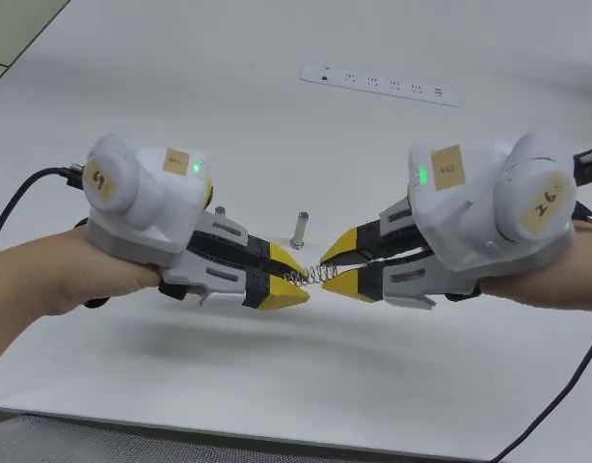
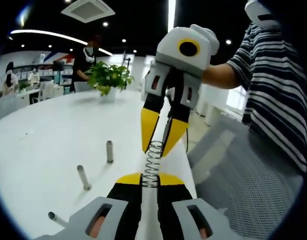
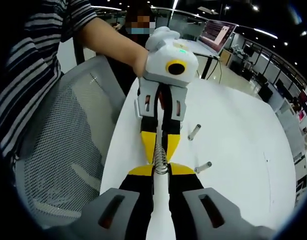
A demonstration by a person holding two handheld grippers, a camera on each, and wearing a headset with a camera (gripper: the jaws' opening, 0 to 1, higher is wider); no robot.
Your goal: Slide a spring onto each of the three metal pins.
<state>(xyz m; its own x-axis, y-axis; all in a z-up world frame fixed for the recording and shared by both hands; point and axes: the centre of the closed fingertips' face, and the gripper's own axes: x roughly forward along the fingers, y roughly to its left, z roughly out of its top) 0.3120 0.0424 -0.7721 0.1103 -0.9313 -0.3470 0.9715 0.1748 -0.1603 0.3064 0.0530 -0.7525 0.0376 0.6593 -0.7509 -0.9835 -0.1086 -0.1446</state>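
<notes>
Between facing jaws, slim silvery spring [image 1: 317, 274]

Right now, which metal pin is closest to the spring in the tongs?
The upright pin standing just behind the spring, between the left tongs and right tongs. A second pin peeks out farther off, behind the left tongs.

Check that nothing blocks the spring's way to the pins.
Nothing visible blocks it. The spring hangs between the left tool and right tool, each gripping an end; the nearest pin stands just beyond it on the table.
</notes>
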